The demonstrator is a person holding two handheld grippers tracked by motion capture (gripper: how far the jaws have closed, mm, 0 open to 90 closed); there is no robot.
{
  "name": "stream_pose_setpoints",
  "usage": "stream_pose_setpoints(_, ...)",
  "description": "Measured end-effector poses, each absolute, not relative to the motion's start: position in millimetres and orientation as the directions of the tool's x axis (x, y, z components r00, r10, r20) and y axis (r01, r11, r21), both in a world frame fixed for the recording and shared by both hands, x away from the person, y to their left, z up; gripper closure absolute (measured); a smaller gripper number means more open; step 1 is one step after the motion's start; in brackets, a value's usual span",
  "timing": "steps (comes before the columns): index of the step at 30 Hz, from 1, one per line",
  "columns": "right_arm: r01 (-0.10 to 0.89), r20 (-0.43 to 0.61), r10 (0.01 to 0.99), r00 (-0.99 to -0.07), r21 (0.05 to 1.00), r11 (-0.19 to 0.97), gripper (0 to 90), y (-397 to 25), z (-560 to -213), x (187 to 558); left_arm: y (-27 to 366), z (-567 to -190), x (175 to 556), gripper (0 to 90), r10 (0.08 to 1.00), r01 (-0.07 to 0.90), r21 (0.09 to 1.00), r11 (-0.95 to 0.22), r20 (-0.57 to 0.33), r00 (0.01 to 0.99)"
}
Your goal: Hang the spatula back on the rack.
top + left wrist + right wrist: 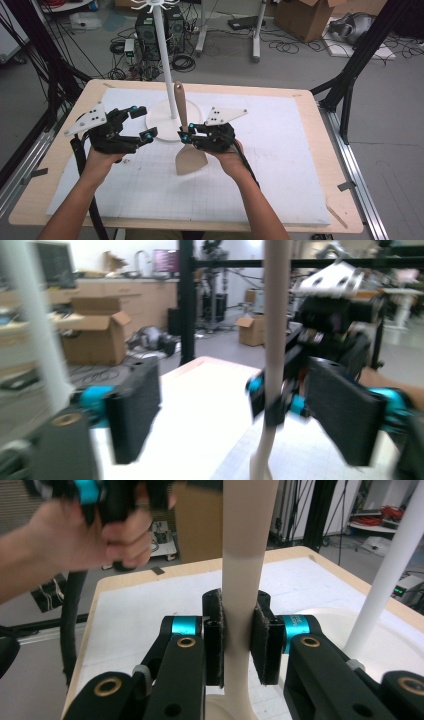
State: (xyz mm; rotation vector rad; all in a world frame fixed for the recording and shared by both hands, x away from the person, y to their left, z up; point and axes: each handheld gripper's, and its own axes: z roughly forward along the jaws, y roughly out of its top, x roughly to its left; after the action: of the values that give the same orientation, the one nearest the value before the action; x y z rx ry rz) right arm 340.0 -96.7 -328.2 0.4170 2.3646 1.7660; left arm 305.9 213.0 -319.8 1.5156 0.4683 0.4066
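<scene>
Tabletop [320,165]: light wood, rectangular, covered almost to its edges by a white gridded mat [280,165].

White stand [165,60]: round base resting on the far middle of the mat, thin upright pole rising from the base centre, hooked arms at the top near the upper edge of the high view. Same pole visible at the right of the right gripper view [387,575] and as a blurred pale bar at the left of the left gripper view [42,330].

Left tool [142,123]: held in the left hand [100,160], left of the stand base, jaws spread wide with nothing between them. Confirmed in the left gripper view [235,410]: both black jaws well apart, bare mat between.

Right tool [186,134]: held in the right hand [231,159], just in front of the stand base, jaws clamped on the spatula handle. Confirmed in the right gripper view [239,637]: both pads pressed against the handle.

Wooden spatula [184,135]: upright, handle up, flat blade down, blade close over the mat, just in front of the stand base, between the two tools.
</scene>
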Motion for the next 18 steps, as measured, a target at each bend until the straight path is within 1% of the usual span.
stream_pose_setpoints(1,0.129,0.039,0.318,-0.947,0.955,0.266,78.0,-96.0,-326.8,341.4,217.2,-324.8,304.5,15.9,0.538,0.039,0.999,0.020,-0.044,0.842)
stream_pose_setpoints(2,0.129,0.038,0.322,-0.946,0.955,0.267,78.0,-95.1,-325.3,343.1,221.2,-329.4,303.0,15.2,0.547,0.042,0.999,0.017,-0.045,0.836)
stream_pose_setpoints(4,0.131,0.038,0.328,-0.944,0.954,0.269,78.0,-93.5,-321.4,347.0,228.0,-337.3,300.0,15.2,0.560,0.052,0.998,0.025,-0.057,0.827)
stream_pose_setpoints(7,0.131,0.036,0.325,-0.945,0.952,0.277,78.0,-89.6,-314.0,353.1,236.1,-346.9,295.8,15.6,0.576,0.054,0.998,0.009,-0.049,0.816)
stream_pose_setpoints(10,0.131,0.030,0.331,-0.943,0.949,0.286,78.0,-85.5,-305.1,362.7,242.5,-358.9,291.6,16.4,0.585,0.077,0.997,0.022,-0.075,0.807)
stream_pose_setpoints(13,0.138,0.037,0.336,-0.941,0.950,0.280,78.1,-82.2,-295.0,374.5,244.4,-371.4,287.6,17.0,0.603,0.093,0.995,0.019,-0.086,0.793)
stream_pose_setpoints(18,0.147,0.042,0.355,-0.934,0.951,0.272,78.1,-77.0,-275.1,393.9,244.1,-387.4,285.4,16.9,0.605,0.118,0.993,0.023,-0.108,0.789)
